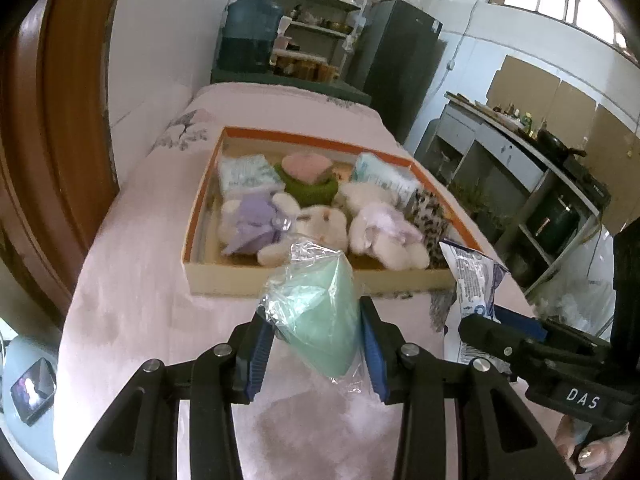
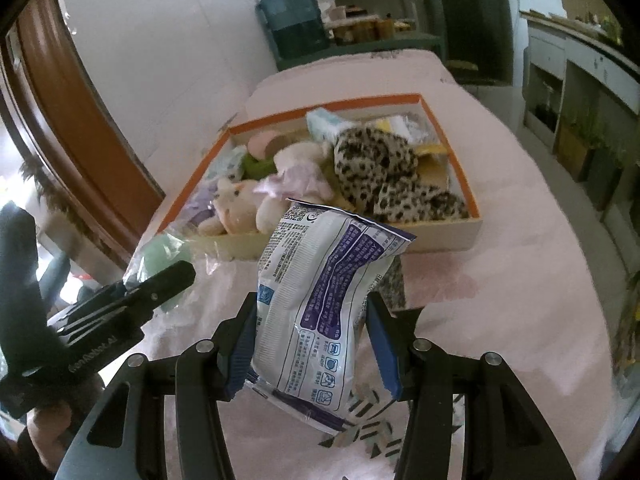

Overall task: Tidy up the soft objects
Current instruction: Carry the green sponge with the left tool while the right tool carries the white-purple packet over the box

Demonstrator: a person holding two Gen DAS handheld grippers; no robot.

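Observation:
My left gripper (image 1: pixel 316 340) is shut on a mint-green soft item in clear plastic wrap (image 1: pixel 320 312), held above the pink bedcover in front of the box. My right gripper (image 2: pixel 312 336) is shut on a white and purple printed soft pack (image 2: pixel 320 292), also held in front of the box. The pack shows in the left wrist view (image 1: pixel 476 280) at right. The green wrapped item shows at left in the right wrist view (image 2: pixel 164 256). An orange-rimmed cardboard box (image 1: pixel 320 280) holds plush toys (image 1: pixel 384 232), a leopard-print cloth (image 2: pixel 376 160), tissue packs and a green knit piece.
The box rests on a bed with a pink cover (image 1: pixel 140 288). A wooden door frame (image 1: pixel 60 120) is at left. A water jug (image 1: pixel 248 36), shelves and a dark fridge (image 1: pixel 400 64) stand behind. A counter (image 1: pixel 520 152) runs along the right. A patterned cloth (image 2: pixel 372 436) lies under my right gripper.

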